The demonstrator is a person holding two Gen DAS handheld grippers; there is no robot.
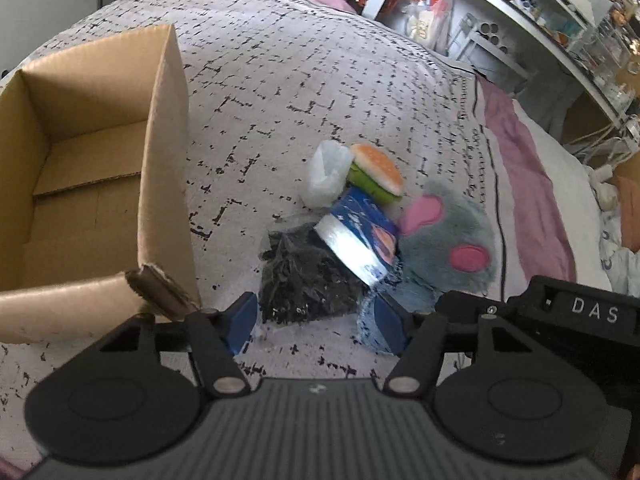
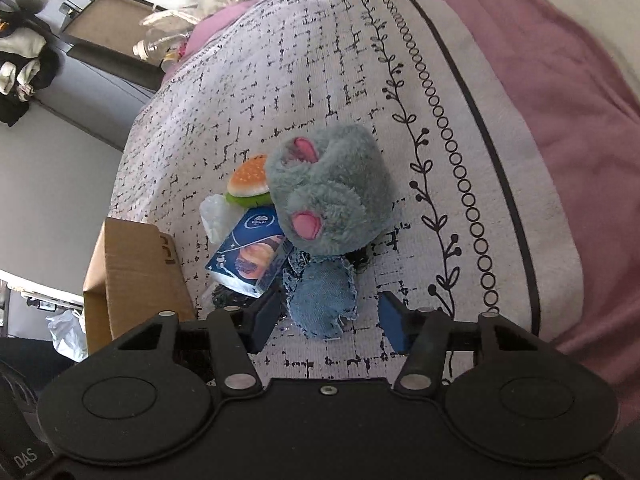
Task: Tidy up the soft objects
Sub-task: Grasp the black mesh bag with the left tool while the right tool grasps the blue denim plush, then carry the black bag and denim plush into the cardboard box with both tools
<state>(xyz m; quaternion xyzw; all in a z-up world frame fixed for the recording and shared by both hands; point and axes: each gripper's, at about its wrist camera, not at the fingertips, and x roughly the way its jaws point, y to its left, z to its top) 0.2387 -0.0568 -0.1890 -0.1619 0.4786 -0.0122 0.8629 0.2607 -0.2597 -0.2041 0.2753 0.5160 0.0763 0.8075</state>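
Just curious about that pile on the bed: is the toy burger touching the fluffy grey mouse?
Touching. In the right wrist view, the toy burger presses against the left side of the fluffy grey mouse, with no bedspread visible between them.

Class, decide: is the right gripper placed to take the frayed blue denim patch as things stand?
Probably yes. The right gripper has its jaws open, with the frayed blue denim patch lying between them on the bedspread and nothing covering its near part.

The cardboard box (image 1: 92,168) looked matt and rough-edged. The grey plush mouse (image 2: 332,192) was fluffy, the denim scrap (image 2: 322,304) frayed, the tissue pack (image 1: 356,236) glossy film, the burger toy (image 1: 376,172) smooth, and the bedspread (image 1: 300,80) woven cloth.
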